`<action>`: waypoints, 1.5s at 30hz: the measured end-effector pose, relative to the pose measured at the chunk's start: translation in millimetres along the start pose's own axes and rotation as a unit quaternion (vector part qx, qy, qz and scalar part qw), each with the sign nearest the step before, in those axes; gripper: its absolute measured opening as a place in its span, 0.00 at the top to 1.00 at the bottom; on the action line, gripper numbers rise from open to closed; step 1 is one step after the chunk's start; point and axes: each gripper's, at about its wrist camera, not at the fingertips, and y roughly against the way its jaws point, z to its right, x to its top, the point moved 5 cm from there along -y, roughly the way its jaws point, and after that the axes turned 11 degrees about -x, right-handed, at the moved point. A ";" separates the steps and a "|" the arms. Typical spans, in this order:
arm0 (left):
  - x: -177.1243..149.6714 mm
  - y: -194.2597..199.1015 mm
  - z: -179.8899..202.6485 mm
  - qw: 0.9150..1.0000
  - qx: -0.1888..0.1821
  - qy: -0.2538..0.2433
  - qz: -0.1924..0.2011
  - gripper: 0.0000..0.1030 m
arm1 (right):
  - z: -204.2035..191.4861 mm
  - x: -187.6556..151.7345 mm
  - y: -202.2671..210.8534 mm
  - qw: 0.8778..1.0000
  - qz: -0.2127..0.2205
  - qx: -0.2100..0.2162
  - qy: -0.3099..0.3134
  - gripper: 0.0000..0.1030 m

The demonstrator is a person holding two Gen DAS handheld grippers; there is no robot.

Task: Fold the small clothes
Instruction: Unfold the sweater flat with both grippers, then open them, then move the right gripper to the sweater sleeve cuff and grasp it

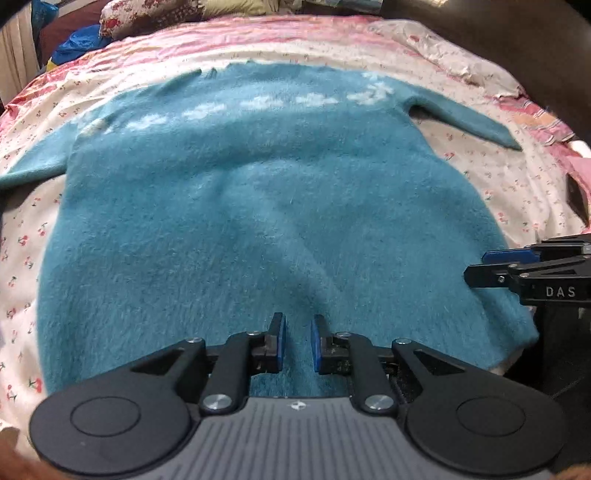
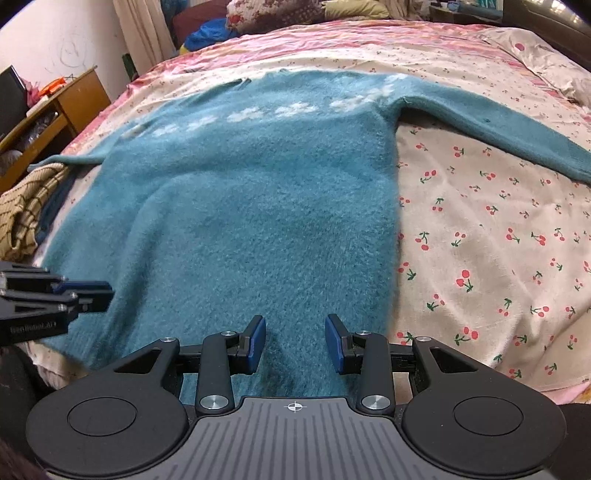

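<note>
A fuzzy teal sweater (image 1: pixel 258 206) with a row of white patches across the chest lies flat on the bed, sleeves spread out to both sides. It also shows in the right wrist view (image 2: pixel 258 206). My left gripper (image 1: pixel 298 341) is open with a narrow gap, above the sweater's near hem, empty. My right gripper (image 2: pixel 295 341) is open wider, above the hem near the sweater's right edge, empty. Each gripper shows side-on in the other's view: the right gripper (image 1: pixel 480 271) and the left gripper (image 2: pixel 99 293).
The bed sheet (image 2: pixel 480 240) is cream with a red cherry print. Folded checked cloth (image 2: pixel 26 210) lies at the bed's left edge. A wooden cabinet (image 2: pixel 62 107) stands at the left. Pillows and bags (image 2: pixel 258 18) are piled at the far end.
</note>
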 end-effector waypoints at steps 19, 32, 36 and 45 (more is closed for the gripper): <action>49.0 -12.4 14.8 0.999 0.035 -0.011 0.028 0.69 | -0.8 34.9 -6.2 0.999 0.038 -0.004 0.001 0.66; 97.4 -35.3 29.1 0.998 0.037 -0.035 0.042 0.65 | 15.2 89.4 -19.6 0.996 0.079 -0.021 -0.028 0.65; 113.5 -43.0 33.6 0.998 0.035 -0.039 0.047 0.64 | 32.2 106.8 -27.1 0.994 0.090 -0.035 -0.046 0.65; 145.4 -69.5 51.6 0.997 0.032 -0.055 0.051 0.60 | 99.0 131.4 -45.0 0.983 0.111 -0.083 -0.118 0.63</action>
